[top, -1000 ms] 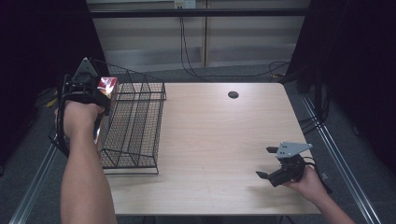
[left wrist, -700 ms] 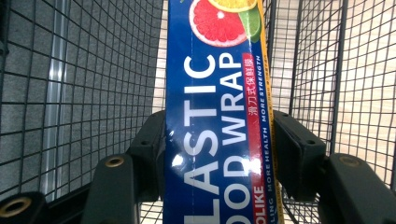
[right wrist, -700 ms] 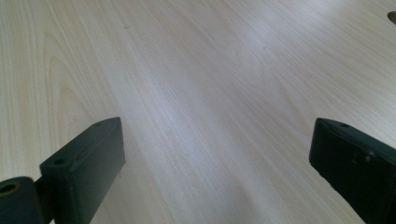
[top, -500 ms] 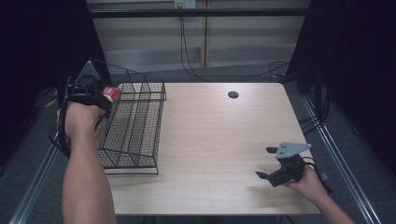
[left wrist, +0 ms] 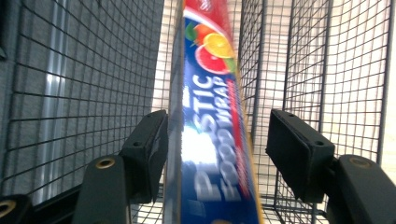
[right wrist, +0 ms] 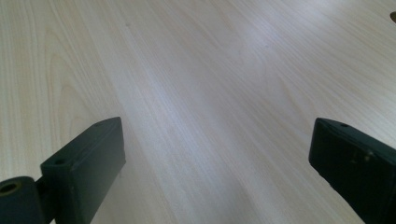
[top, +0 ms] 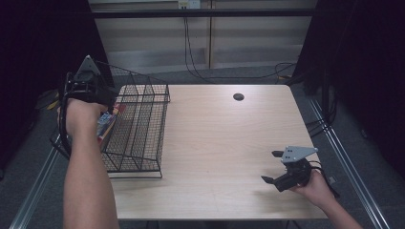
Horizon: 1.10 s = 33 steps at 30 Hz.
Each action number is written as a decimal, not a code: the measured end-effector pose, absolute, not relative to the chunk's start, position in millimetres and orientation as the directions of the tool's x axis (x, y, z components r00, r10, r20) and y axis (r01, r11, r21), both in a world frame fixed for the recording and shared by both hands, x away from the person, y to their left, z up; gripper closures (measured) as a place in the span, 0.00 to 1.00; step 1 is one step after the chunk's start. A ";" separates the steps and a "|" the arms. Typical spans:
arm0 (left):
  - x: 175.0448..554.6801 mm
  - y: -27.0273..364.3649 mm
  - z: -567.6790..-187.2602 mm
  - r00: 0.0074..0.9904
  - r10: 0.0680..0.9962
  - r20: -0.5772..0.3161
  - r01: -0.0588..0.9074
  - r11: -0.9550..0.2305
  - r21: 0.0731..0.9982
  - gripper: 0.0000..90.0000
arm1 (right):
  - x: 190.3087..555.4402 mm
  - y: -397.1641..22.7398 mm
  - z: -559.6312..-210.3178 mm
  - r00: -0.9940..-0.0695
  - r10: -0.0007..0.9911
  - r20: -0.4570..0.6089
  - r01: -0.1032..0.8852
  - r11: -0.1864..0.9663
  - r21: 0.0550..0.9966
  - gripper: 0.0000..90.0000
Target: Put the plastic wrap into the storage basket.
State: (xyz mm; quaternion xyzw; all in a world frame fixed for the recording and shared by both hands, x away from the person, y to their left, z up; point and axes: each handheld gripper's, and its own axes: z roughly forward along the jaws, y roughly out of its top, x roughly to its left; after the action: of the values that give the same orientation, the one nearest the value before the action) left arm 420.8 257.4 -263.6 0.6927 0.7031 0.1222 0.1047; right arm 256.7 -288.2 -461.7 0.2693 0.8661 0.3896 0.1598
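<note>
Table: pale wood, grain running near to far. Round dark hole in top, far side, right of middle. Black cables hang down pale wall panel behind table, trail across grey floor toward right. Metal rails flank table left and right. Dark curtains both sides.

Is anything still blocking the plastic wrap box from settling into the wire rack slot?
Nothing visible. The plastic wrap box already sits in a slot of the wire rack. The left gripper has just been opening: a gap shows at one pad, the other close against the box.
</note>
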 end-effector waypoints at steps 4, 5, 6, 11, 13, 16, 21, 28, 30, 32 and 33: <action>420.1 249.8 -258.5 0.005 1.000 -0.001 0.943 -0.005 0.332 0.40 | 256.6 -287.9 -461.6 -0.803 0.592 -0.073 0.340 0.554 0.760 0.04; 419.9 246.8 -257.6 -0.001 1.000 -0.016 0.942 0.007 0.336 0.38 | 256.3 -287.9 -461.6 -0.804 0.590 -0.075 0.337 0.556 0.759 0.04; 420.0 245.1 -256.4 0.010 1.000 -0.014 0.940 -0.005 0.342 0.37 | 256.0 -288.1 -461.5 -0.803 0.591 -0.073 0.341 0.556 0.758 0.04; 420.0 235.1 -251.2 0.047 0.997 -0.060 0.933 -0.023 0.358 0.34 | 255.3 -289.5 -460.7 -0.799 0.596 -0.072 0.342 0.551 0.761 0.04; 420.5 229.6 -251.5 0.055 0.996 -0.063 0.929 -0.028 0.369 0.28 | 255.6 -290.2 -460.2 -0.800 0.596 -0.075 0.338 0.548 0.765 0.04; 421.3 219.3 -253.9 0.086 0.993 -0.075 0.920 -0.051 0.388 0.25 | 255.3 -290.3 -460.1 -0.798 0.598 -0.075 0.339 0.549 0.764 0.04; 423.3 200.8 -260.1 0.147 0.985 -0.088 0.914 -0.101 0.394 0.20 | 255.2 -290.3 -460.2 -0.799 0.596 -0.074 0.340 0.550 0.763 0.04; 423.1 178.4 -267.4 0.227 0.968 -0.108 0.894 -0.163 0.417 0.19 | 254.5 -289.9 -460.4 -0.799 0.597 -0.075 0.339 0.551 0.763 0.04; 423.3 174.6 -269.6 0.239 0.965 -0.107 0.891 -0.174 0.420 0.17 | 254.5 -290.4 -459.9 -0.799 0.596 -0.074 0.339 0.549 0.764 0.04; 423.3 169.2 -273.6 0.249 0.962 -0.113 0.889 -0.181 0.420 0.15 | 254.7 -290.7 -459.7 -0.800 0.596 -0.072 0.340 0.548 0.764 0.04; 423.4 167.7 -274.7 0.258 0.959 -0.116 0.889 -0.189 0.417 0.14 | 254.6 -290.8 -459.7 -0.799 0.598 -0.071 0.341 0.547 0.764 0.04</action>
State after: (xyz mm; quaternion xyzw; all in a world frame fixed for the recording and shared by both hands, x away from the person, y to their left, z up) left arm 423.4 167.7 -274.7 0.7663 0.6029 0.0856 0.2050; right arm 254.6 -290.8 -459.7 0.2716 0.8640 0.3908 0.1641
